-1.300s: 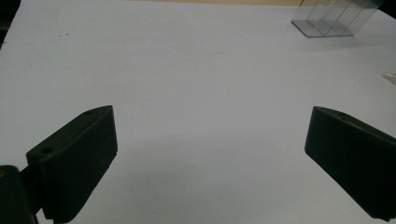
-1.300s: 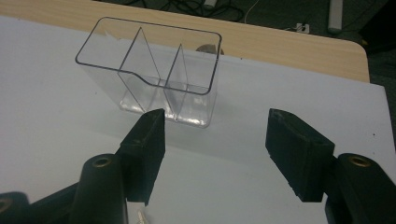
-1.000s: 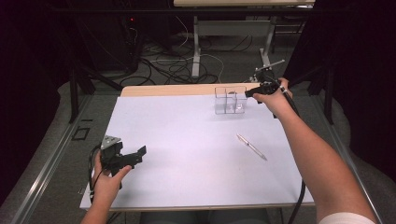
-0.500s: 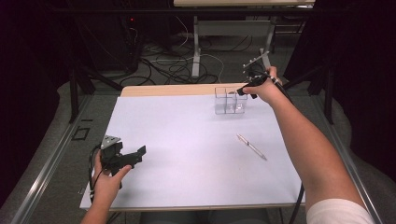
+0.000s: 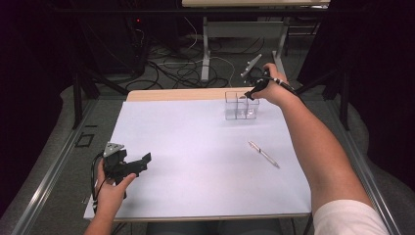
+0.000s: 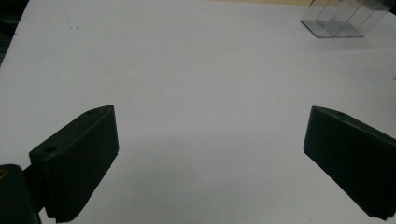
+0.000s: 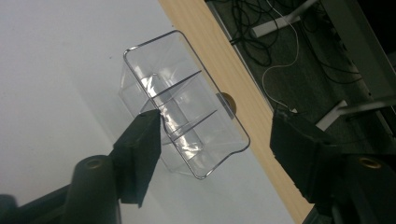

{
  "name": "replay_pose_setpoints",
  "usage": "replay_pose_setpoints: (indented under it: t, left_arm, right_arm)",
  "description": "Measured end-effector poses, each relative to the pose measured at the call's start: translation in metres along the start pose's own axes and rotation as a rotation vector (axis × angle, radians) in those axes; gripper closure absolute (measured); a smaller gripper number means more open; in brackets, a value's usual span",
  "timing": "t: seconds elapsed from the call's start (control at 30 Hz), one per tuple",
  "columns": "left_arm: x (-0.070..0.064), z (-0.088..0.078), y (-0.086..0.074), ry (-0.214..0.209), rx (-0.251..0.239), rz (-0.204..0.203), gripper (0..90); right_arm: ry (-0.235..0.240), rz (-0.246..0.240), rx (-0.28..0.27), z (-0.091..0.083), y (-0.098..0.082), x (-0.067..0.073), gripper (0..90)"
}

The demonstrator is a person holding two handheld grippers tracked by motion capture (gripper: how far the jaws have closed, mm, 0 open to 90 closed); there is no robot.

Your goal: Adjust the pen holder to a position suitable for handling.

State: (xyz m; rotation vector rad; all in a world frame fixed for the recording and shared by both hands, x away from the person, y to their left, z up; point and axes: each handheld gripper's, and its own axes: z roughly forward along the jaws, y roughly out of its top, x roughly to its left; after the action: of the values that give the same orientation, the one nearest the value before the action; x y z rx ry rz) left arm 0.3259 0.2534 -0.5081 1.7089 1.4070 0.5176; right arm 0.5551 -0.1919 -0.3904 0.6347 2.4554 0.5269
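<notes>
A clear plastic box (image 5: pixel 240 105) with three compartments stands at the far side of the white sheet (image 5: pixel 195 142). My right gripper (image 5: pixel 251 93) hovers over the box's right end, tilted down. In the right gripper view the box (image 7: pixel 187 121) lies below the gap of the gripper (image 7: pixel 219 140). Its jaws have just been closing, and they stand apart with nothing gripped. A silver pen (image 5: pixel 263 154) lies on the sheet, nearer than the box and to the right. My left gripper (image 5: pixel 141 160) rests at the near left, open, with bare sheet between its jaws (image 6: pixel 210 154).
A strip of wooden tabletop (image 5: pixel 171 94) shows beyond the sheet. Behind the table, cables (image 5: pixel 186 63) and metal table legs cover the floor. The box's corner (image 6: pixel 334 23) is at the top right of the left gripper view.
My right hand has moved left from beside the box to over its right end. The left hand has stayed where it was.
</notes>
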Motion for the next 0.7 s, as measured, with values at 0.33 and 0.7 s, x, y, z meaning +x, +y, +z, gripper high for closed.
replay_pose_setpoints:
  t: [0.33,0.7]
  left_arm:
    - [0.0,0.002,0.0,0.003,0.003,-0.004,3.9]
    - [0.001,0.001,-0.001,0.013,-0.001,-0.006,4.1]
  right_arm:
    - [0.066,-0.172,0.022,0.02,0.002,0.011,46.5]
    - [0.126,-0.318,0.061,0.042,0.001,0.015,53.7]
